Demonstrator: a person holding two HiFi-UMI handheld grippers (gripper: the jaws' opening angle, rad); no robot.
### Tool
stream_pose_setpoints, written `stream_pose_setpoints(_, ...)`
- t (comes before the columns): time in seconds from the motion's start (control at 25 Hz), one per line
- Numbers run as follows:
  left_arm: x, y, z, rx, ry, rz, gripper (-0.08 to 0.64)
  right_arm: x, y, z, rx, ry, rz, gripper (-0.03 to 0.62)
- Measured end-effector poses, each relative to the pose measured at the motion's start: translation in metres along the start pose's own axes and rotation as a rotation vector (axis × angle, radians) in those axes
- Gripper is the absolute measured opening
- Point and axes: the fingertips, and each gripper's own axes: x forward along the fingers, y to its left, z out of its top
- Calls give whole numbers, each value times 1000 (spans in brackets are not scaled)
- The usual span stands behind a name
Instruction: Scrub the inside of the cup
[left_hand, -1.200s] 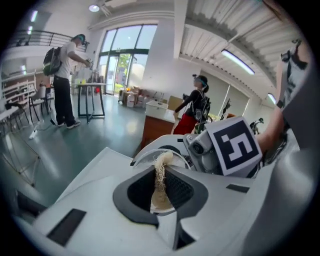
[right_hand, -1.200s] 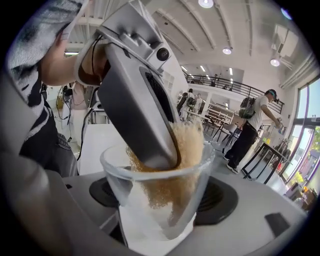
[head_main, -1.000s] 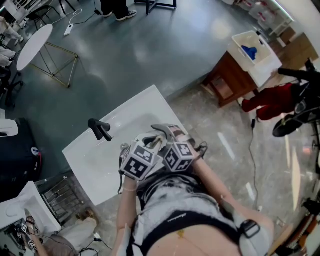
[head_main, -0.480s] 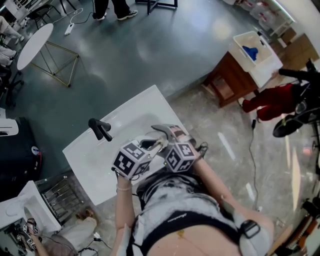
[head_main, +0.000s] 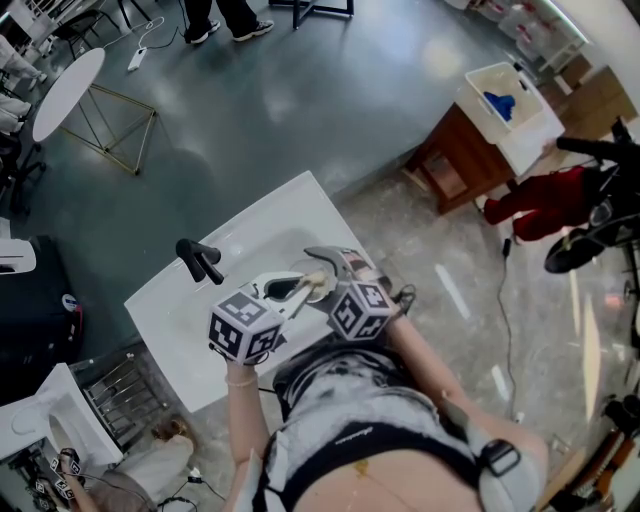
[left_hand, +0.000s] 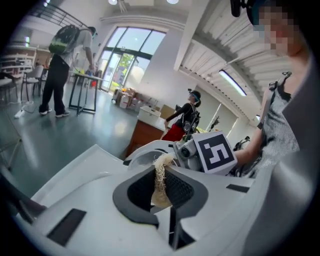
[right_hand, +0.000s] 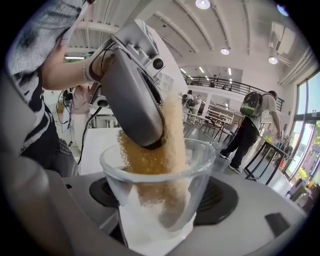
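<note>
My right gripper (right_hand: 159, 202) is shut on a clear glass cup (right_hand: 200, 167), held tilted with its mouth toward the left gripper. A tan loofah scrubber (right_hand: 172, 145) reaches down inside the cup. My left gripper (left_hand: 161, 176) is shut on that scrubber (left_hand: 160, 182), and its grey fingers (right_hand: 135, 95) hang at the cup's rim. In the head view both grippers meet over the white sink (head_main: 185, 320): the left gripper (head_main: 298, 288) at left, the right gripper (head_main: 322, 264) at right, and the cup (head_main: 300, 268) between them. The cup's base is hidden by the right jaws.
A black faucet (head_main: 200, 260) stands at the sink's far left. A wooden stand with a white tub (head_main: 505, 105) is at the upper right, a round white table (head_main: 65, 90) at the upper left. A person with a backpack (right_hand: 252, 120) stands beyond.
My left gripper has drawn back to the lower left in the head view and rolled, still holding the scrubber at the cup. The right gripper and the cup have stayed put.
</note>
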Motion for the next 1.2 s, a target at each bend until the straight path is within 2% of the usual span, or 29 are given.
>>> stream_pose_setpoints(0.12, -3, 9, 6, 24, -9, 81, 41, -1, -3, 2, 20, 0, 1, 402)
stream_pose_setpoints(0.44, 22, 15, -17, 203, 201, 218, 41, 6, 6, 3, -6, 16, 29, 402)
stream_pose_setpoints(0.56, 26, 20, -21, 275, 244, 284, 41, 8, 11, 5, -4, 17, 43, 402)
stream_pose_setpoints(1.0, 18, 31, -12, 325, 208, 386, 42, 9, 7, 2, 21, 22, 38, 402)
stream_pose_setpoints(1.2, 8, 35, -6, 304, 162, 410, 43, 8, 1, 0, 40, 29, 29, 402)
